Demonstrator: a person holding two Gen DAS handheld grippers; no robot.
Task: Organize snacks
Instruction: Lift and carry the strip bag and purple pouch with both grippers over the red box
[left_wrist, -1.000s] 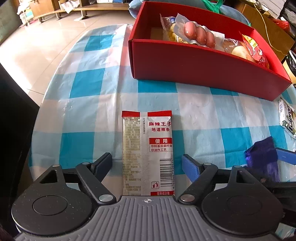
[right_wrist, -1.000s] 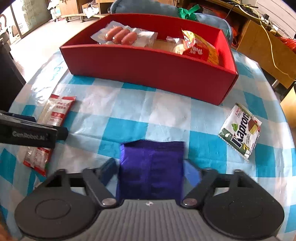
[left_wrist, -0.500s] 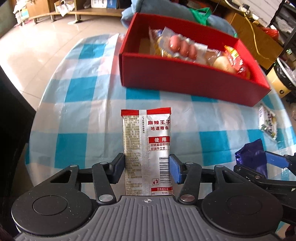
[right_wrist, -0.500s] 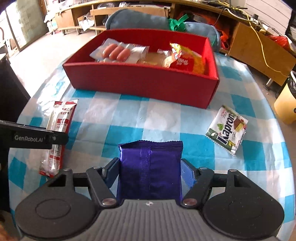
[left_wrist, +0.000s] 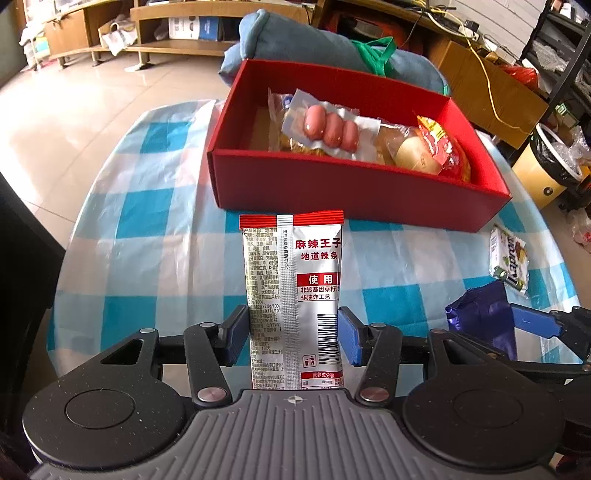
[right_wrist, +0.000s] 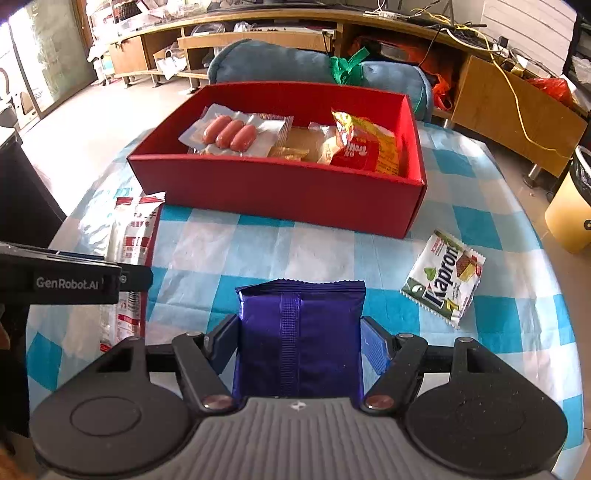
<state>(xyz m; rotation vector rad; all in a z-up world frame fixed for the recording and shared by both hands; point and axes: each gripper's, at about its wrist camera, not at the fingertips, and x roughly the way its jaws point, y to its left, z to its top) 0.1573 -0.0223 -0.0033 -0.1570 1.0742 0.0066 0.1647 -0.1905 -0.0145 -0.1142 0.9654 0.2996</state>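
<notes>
Snacks are gripped, silver packet (left_wrist: 293, 299) by left gripper (left_wrist: 293, 334), purple packet (right_wrist: 299, 339) by right gripper (right_wrist: 299, 345); red box (right_wrist: 280, 188) lies straight ahead, nearer the left one.

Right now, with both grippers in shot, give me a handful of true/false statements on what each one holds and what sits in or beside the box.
1. The left gripper is shut on the silver spicy-strip packet. True.
2. The right gripper is open and holds nothing. False: it is shut on the purple packet.
3. The sausage pack lies inside the red box. True.
4. The Kapron wafer pack is in the box. False: it lies on the checked tablecloth, outside it.
</notes>
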